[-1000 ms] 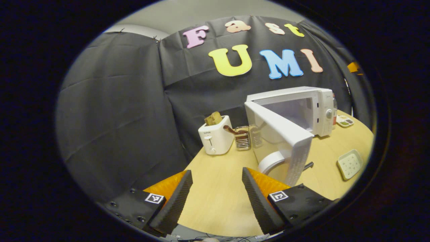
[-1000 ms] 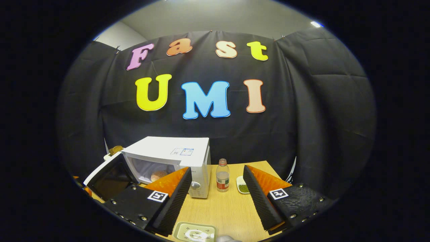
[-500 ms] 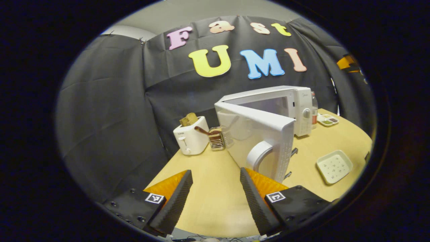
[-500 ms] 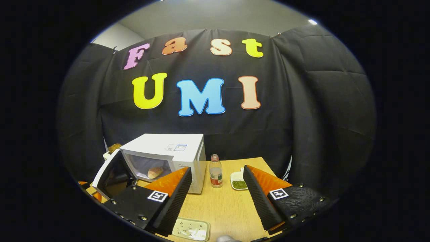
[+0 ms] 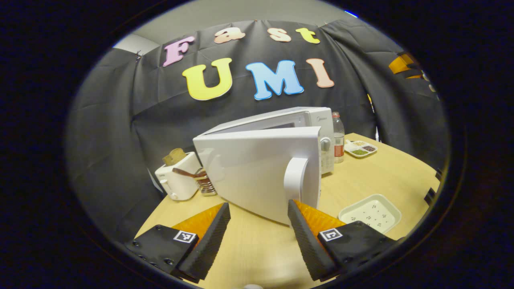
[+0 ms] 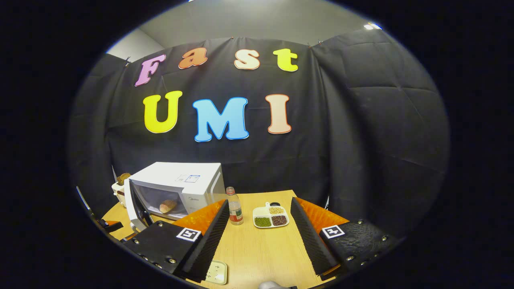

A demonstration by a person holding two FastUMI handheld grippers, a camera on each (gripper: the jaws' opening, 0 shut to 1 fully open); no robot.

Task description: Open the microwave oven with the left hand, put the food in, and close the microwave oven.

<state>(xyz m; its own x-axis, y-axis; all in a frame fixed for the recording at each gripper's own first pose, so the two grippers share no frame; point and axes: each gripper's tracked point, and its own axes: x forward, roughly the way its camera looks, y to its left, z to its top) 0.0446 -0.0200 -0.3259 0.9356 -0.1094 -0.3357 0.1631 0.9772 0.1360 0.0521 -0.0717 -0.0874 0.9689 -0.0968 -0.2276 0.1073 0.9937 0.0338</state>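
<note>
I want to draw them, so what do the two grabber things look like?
Both match. The left gripper and right gripper each have two wedge-shaped fingers, orange outside with ribbed black pads, on black bolted blocks carrying small black-and-white square markers.

Microwave: small grey brand mark on control panel beside door, too small to read; white sticker with blue print on top, far right corner, unreadable. Bottle: red-banded label, text illegible. Left claw and right claw: square black-white fiducial markers on each finger mount, no readable characters
</note>
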